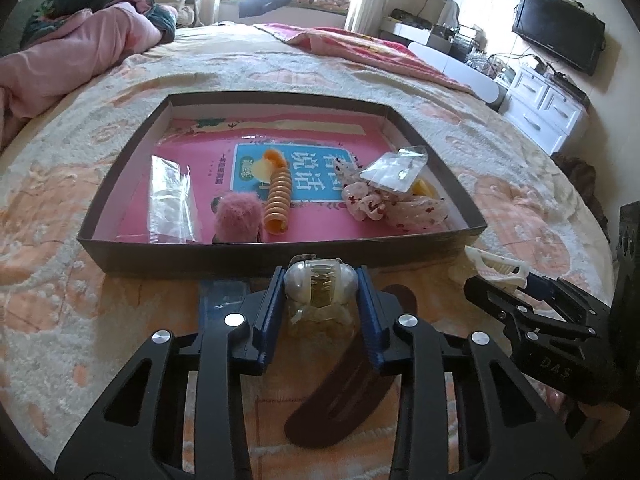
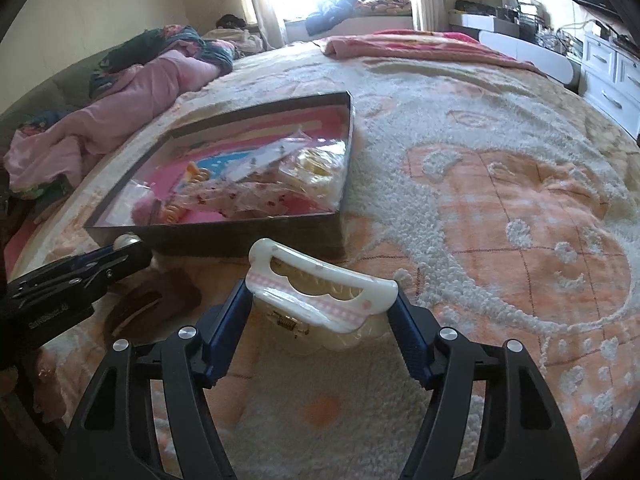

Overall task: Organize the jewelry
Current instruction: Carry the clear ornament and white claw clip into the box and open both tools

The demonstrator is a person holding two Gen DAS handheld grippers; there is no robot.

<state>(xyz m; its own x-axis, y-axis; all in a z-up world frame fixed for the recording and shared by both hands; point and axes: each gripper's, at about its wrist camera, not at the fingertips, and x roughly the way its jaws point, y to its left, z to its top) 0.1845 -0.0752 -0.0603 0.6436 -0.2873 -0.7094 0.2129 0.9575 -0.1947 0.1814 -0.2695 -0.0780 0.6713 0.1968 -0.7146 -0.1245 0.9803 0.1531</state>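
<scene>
So we've got a clip in each gripper and the box (image 1: pixel 280 258) sits just beyond both of them, on the far side — that's the relation the next move hangs on. Our left gripper (image 1: pixel 320 286) is clamped on a small clear claw clip (image 1: pixel 320 280), pads pressing its rounded sides, and the near wall of the box is right in front of the fingertips. Our right gripper (image 2: pixel 322 294) has the white hair clip (image 2: pixel 320 280) across it, long axis running side to side between the pads, which touch its two ends. From the right wrist view the box lies far and to the left, so our guess is the left hand is the nearer one and only has to lift over the rim.

Materials: the claw clip is glossy see-through plastic with a metal spring showing inside. The white clip is smooth, opaque, curved, with a scalloped cut-out and a pale pink band. A dark brown, flat, curved clip (image 1: pixel 340 384) lies on the bed (image 2: pixel 500 220) under the left gripper. The bedspread is nubbly, orange and cream — soft stuff. Inside the dark cardboard box: a fuzzy pink pompom (image 1: pixel 239 214), an orange spiral tie (image 1: pixel 278 196), a floral scrunchie (image 1: pixel 384 206), and crinkly clear bags (image 1: pixel 394 170).
</scene>
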